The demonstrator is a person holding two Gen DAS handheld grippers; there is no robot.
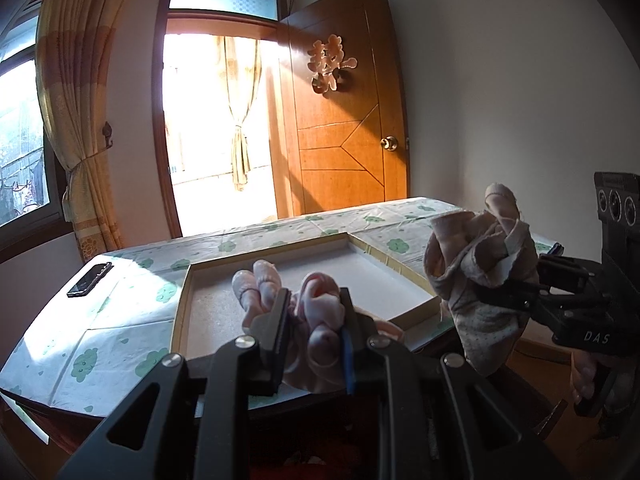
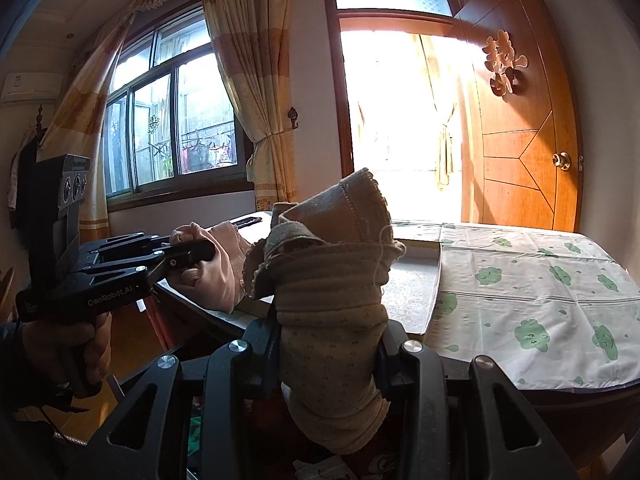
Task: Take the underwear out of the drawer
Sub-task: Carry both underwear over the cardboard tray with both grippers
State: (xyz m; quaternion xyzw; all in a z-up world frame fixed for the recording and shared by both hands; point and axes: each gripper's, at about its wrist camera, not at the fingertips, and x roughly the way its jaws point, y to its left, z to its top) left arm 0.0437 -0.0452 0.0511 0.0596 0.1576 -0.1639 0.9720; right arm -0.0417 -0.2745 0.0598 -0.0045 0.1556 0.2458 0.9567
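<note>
Your left gripper (image 1: 314, 320) is clenched on a bunched pink underwear (image 1: 320, 312), its folds spilling out ahead of the fingers with no clear long axis. Your right gripper (image 2: 328, 344) grips a rolled beige dotted underwear (image 2: 332, 280), which stands roughly upright between the jaws, its ragged open end flaring above the fingertips and its lower end hanging below them. Both bundles hang in the air, near each other. Just ahead and below lies a shallow white tray (image 1: 360, 268) on the table (image 1: 120, 320) with its cloud-print cover. A black phone (image 1: 90, 279) lies beyond to the left. Farther off stands an open wooden door (image 1: 344, 120).
</note>
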